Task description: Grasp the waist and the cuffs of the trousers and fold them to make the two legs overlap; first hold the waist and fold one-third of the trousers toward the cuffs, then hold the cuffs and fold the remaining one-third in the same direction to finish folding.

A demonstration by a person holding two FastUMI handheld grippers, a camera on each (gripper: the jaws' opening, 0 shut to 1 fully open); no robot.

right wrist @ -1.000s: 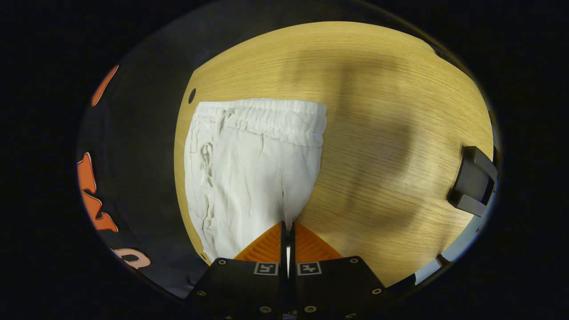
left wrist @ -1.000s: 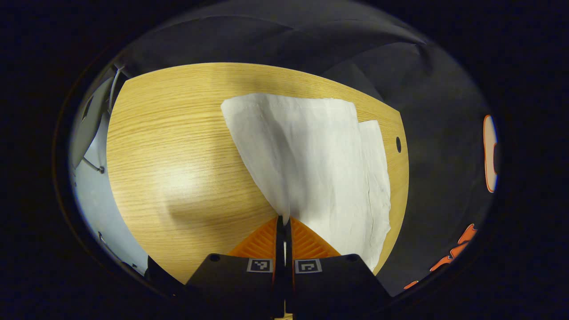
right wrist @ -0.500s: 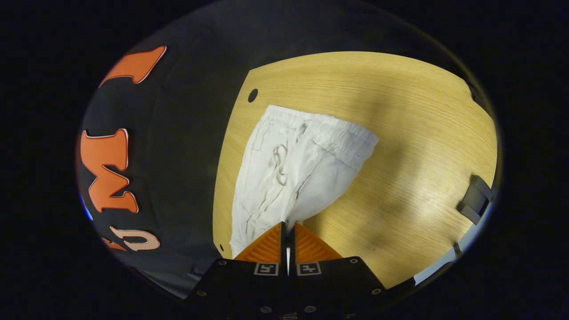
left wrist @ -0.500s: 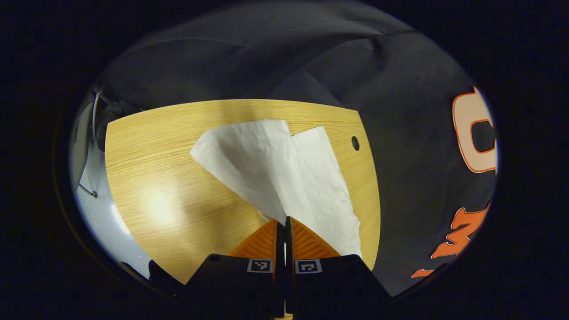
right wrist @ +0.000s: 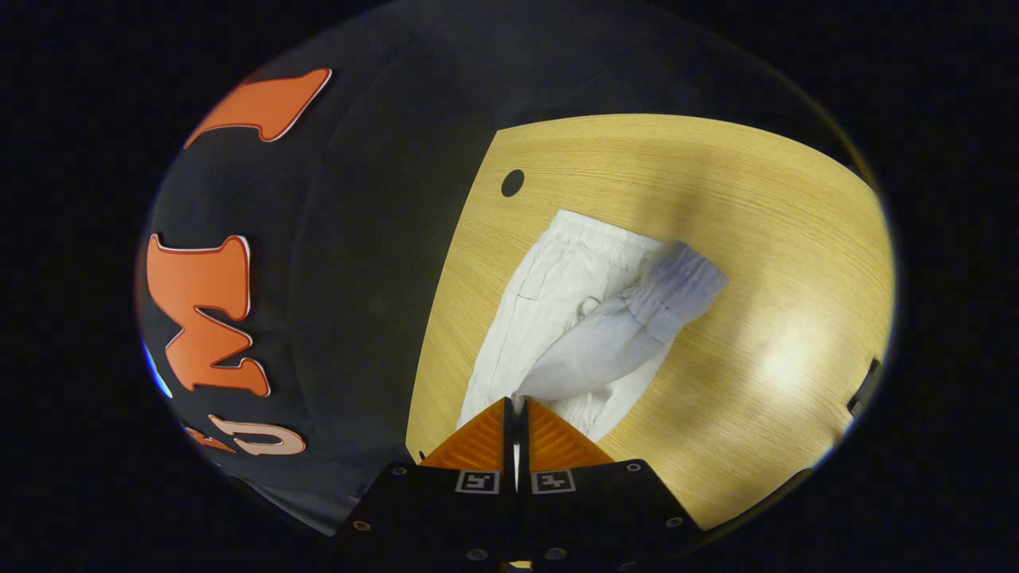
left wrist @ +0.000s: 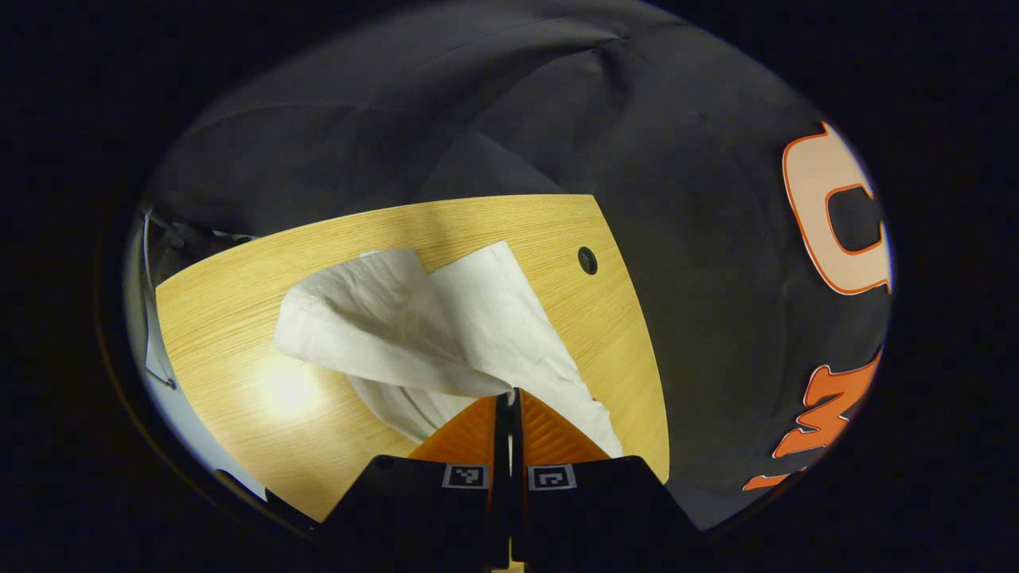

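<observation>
Both grippers [left wrist: 509,395] [right wrist: 516,400] pinch white trousers [right wrist: 589,318]; waistband [right wrist: 685,282] far end, lengthwise away.

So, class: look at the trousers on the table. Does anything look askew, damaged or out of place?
Nothing is damaged or spilled. The white trousers are mid-fold: each claw, left claw and right claw, pinches a lifted part of the cloth, so one layer hangs twisted above the layer lying flat on the wooden table. The waistband sits curled, not flat.
</observation>
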